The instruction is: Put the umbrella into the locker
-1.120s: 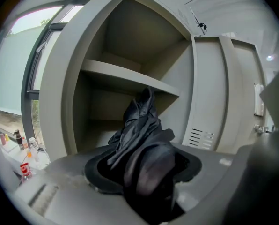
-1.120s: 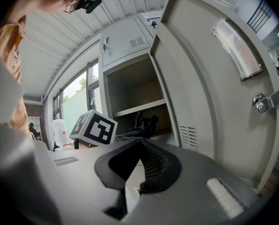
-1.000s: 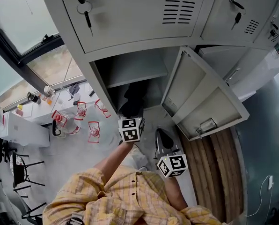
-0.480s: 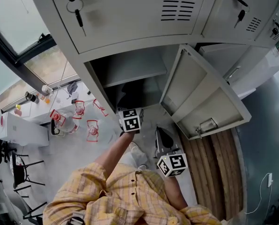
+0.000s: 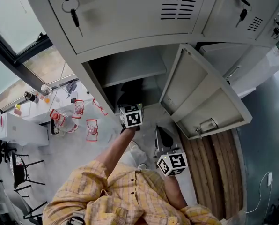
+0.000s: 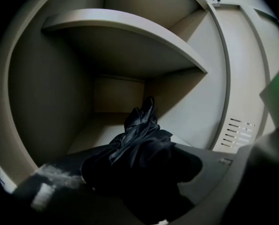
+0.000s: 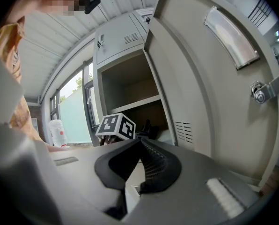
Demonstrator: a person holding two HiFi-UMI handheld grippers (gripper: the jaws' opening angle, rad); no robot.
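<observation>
Two dark jaws of the left gripper (image 6: 140,177) are clamped round a black folded umbrella (image 6: 142,132). It fills the gap between them in the lower middle of the left gripper view. Its loose, creased canopy end sticks out past the jaws toward the back wall.

The umbrella is already inside the mouth of the open locker (image 5: 98,93), below the shelf (image 6: 130,29) that runs across the upper half of that view. Whether it touches the compartment floor (image 6: 95,132) cannot be told.

In the head view the left gripper's marker cube sits at the centre, right at the locker opening. The locker door (image 5: 195,95) stands swung out to the right of centre.

The right gripper (image 7: 139,142) is clenched on nothing, with its ribbed pads meeting. It waits lower in the head view, apart from the locker.

The umbrella is probably light. Its slick fabric is soft and shifts over a stiff shaft and ribs, so a pinch on cloth alone could slide off. The surest hold is probably across the thick middle of the bundle, where the folded ribs give something firm to press on, rather than the floppy tip.
</observation>
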